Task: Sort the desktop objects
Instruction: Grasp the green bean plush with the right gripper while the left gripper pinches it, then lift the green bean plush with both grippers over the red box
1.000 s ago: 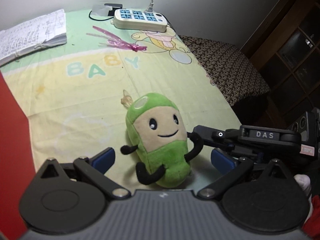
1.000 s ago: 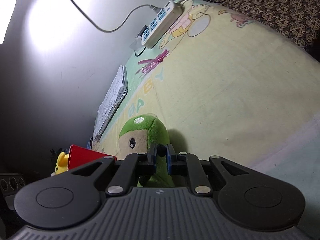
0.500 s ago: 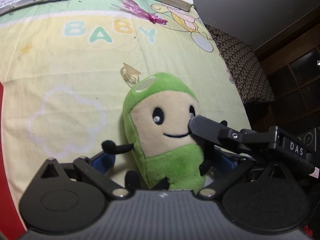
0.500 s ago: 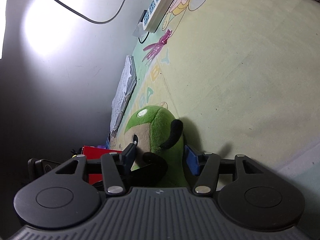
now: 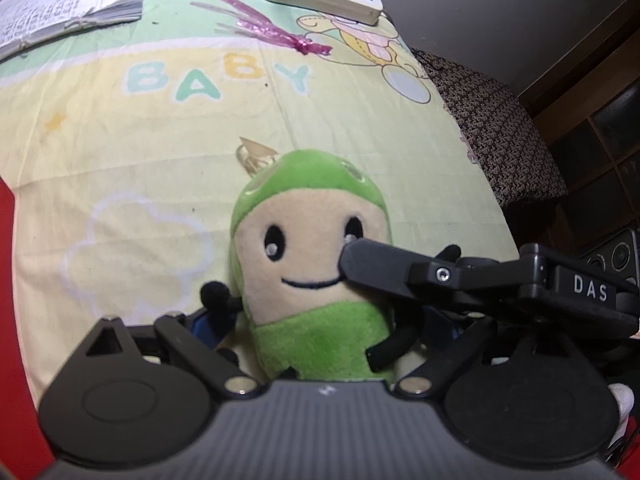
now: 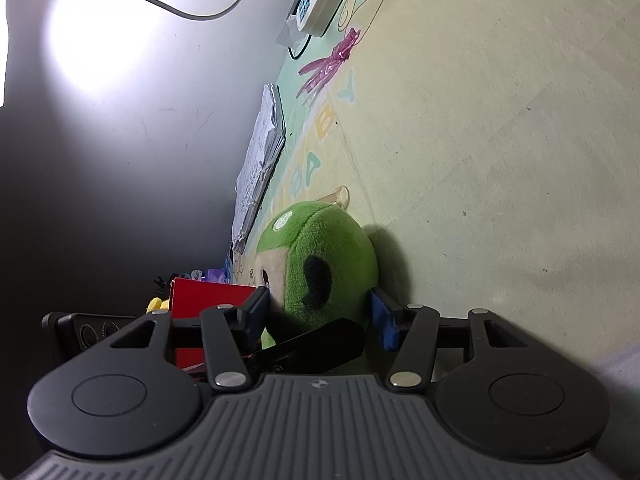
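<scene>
Since a second ago both grippers have dropped closer around the green plush toy (image 5: 312, 264), which lies on the BABY-printed cloth (image 5: 120, 148) at lower centre of both views. Left gripper (image 5: 320, 328) fingers have just been closing, the toy's body between them, not visibly pressing it. Right gripper (image 6: 320, 316) fingers, sprung apart from clenched, flank its head; its left fingertip (image 6: 256, 312) touches the face.
</scene>
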The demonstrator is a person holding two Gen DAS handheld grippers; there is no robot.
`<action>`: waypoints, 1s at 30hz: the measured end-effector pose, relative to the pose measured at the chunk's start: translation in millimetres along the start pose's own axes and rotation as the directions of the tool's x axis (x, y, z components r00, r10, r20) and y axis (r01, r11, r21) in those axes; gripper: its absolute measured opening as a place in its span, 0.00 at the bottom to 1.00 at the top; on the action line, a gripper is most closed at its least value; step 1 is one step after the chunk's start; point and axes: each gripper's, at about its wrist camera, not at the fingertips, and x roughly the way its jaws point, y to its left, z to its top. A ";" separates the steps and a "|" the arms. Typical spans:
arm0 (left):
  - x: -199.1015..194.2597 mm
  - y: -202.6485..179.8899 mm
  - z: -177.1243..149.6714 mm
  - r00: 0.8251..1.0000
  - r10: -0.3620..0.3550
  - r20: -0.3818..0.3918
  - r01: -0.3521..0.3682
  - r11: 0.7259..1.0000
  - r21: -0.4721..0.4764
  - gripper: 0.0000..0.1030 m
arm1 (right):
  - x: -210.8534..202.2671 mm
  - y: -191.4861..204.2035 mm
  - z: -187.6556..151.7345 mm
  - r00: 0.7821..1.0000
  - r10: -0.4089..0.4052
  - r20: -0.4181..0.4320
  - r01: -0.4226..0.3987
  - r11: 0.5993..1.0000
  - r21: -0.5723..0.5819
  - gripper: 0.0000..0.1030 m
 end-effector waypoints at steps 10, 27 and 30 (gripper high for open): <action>-15.8 -15.3 -27.9 0.996 -0.075 -0.040 0.077 0.996 0.048 0.88 | -20.9 15.8 -21.9 0.998 -0.064 -0.009 0.063 0.997 -0.047 0.51; -122.9 6.1 -82.1 0.973 -0.232 -0.007 0.229 0.953 0.199 0.88 | -45.7 93.1 -111.7 0.988 -0.106 0.110 0.126 0.972 -0.197 0.50; -154.7 18.6 -88.4 0.964 -0.263 0.039 0.247 0.942 0.227 0.88 | -45.9 114.7 -135.1 0.986 -0.073 0.148 0.103 0.973 -0.208 0.50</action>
